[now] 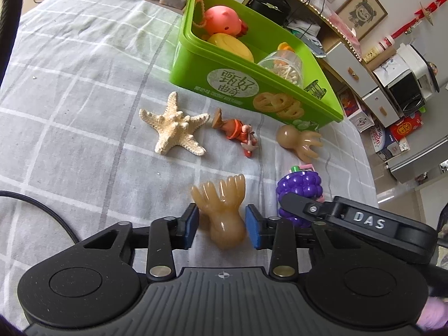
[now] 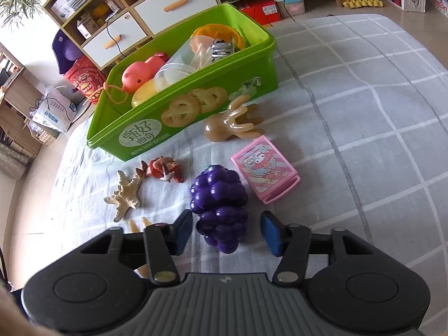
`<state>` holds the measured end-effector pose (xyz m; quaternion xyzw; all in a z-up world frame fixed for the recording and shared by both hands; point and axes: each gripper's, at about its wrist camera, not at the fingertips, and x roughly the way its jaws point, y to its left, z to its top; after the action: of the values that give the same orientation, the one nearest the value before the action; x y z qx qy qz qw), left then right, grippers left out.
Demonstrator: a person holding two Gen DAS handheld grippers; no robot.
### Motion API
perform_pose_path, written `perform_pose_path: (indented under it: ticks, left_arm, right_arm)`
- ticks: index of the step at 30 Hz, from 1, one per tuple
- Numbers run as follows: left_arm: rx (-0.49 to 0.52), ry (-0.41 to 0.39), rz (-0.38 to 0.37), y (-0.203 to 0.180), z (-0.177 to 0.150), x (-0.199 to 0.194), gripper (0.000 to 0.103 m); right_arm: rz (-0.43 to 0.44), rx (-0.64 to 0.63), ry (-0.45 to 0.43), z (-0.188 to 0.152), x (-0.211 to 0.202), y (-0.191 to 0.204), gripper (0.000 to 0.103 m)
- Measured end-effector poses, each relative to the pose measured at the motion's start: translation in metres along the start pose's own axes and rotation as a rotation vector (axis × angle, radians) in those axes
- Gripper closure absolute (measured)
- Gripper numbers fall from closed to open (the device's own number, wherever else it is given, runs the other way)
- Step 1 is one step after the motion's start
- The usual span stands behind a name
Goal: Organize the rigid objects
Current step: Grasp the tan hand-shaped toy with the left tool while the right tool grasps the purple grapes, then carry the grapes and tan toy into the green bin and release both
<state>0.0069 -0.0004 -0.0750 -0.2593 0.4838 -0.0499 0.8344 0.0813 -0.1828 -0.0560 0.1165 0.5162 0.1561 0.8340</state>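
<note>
A tan octopus toy (image 1: 224, 215) lies on the grey checked sheet, tentacles pointing away from me. My left gripper (image 1: 222, 226) is shut on its round body, with a blue pad against each side. A purple grape bunch (image 2: 221, 212) lies between the pads of my right gripper (image 2: 226, 232), which is open; a gap shows at the right pad. In the left wrist view the grapes (image 1: 299, 186) sit just right of the held toy, partly behind the right gripper's black housing (image 1: 364, 224). The green cookie box (image 1: 218, 56) (image 2: 179, 56) stands beyond them.
A starfish (image 1: 176, 126) (image 2: 126, 193), a small red figurine (image 1: 238, 133) (image 2: 165, 170) and a second tan octopus (image 1: 299, 140) (image 2: 232, 123) lie before the box. A pink card box (image 2: 266, 168) lies right of the grapes. The box holds a pink pig (image 1: 224, 21) and a swab jar (image 1: 285, 68).
</note>
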Motion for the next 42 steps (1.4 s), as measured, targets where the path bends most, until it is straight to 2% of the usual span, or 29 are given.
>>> perform_pose_path:
  ticks: [2,10,20,42]
  left_arm:
    - [0.009,0.003,-0.004,-0.001,-0.001,-0.001,0.07]
    - [0.015,-0.009,-0.012,-0.004,0.001,-0.003,0.07]
    - [0.011,-0.032,-0.03,-0.005,0.004,-0.009,0.071]
    - [-0.031,-0.092,-0.131,-0.008,0.019,-0.032,0.072]
  right_arm:
    - [0.008,-0.006,0.004,-0.001,0.001,0.002,0.078]
    - [0.02,-0.013,0.013,-0.003,0.001,0.004,0.078]
    - [0.084,0.074,0.032,0.001,-0.004,-0.004,0.078]
    - [0.225,0.204,0.014,0.015,-0.022,-0.011,0.079]
